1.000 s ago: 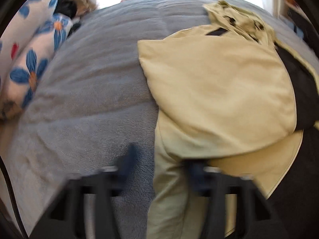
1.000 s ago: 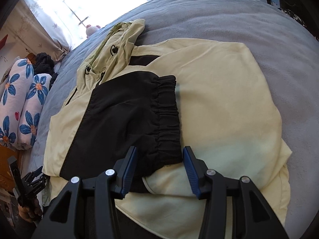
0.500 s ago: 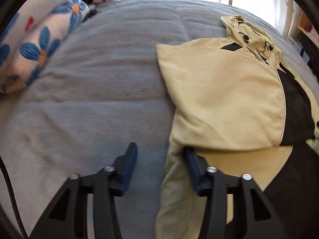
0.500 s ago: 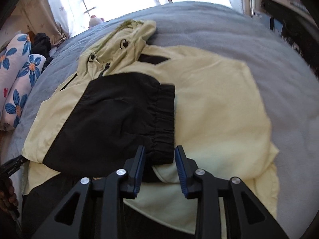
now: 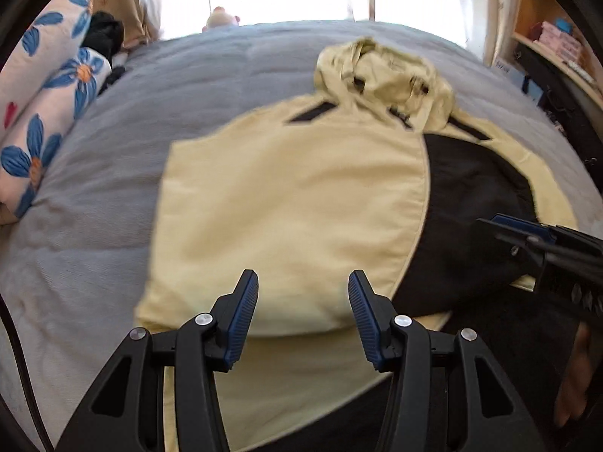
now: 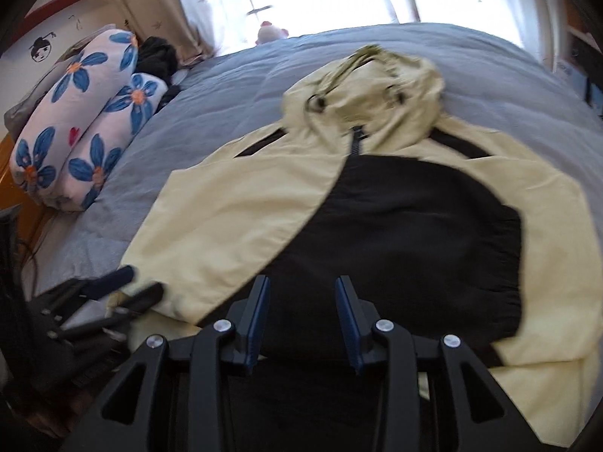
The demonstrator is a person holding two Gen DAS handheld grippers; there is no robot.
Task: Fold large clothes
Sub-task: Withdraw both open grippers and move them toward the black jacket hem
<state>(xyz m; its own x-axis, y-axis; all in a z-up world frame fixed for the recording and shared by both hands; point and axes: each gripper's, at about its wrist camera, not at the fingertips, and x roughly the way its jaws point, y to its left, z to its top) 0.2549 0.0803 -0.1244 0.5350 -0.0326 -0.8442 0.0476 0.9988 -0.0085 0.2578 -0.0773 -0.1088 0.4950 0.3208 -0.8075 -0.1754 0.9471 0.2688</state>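
A pale yellow hooded jacket (image 5: pixel 286 203) with black panels lies flat on the bed, hood (image 5: pixel 384 75) at the far end. Both sleeves are folded in over the body: the yellow one on the left, the black one (image 6: pixel 414 233) on the right. My left gripper (image 5: pixel 303 293) hovers open over the yellow sleeve near the hem, with nothing between its fingers. My right gripper (image 6: pixel 303 293) hangs above the black sleeve; its jaws are opening and hold nothing. Each gripper shows in the other's view: the right gripper (image 5: pixel 527 233) at the right edge, the left gripper (image 6: pixel 124 290) at the lower left.
A grey bedspread (image 5: pixel 113 196) covers the bed. Two blue-flowered pillows (image 6: pixel 75 143) and a dark bundle of cloth (image 6: pixel 158 52) lie at the far left. A plush toy (image 5: pixel 222 19) sits by the bright window. Shelves (image 5: pixel 557 37) stand to the right.
Both grippers have drawn back toward the hem and shifted toward the jacket's middle. The right one left the black cuff and rolled level. Its jaws stand wider than half a second ago.
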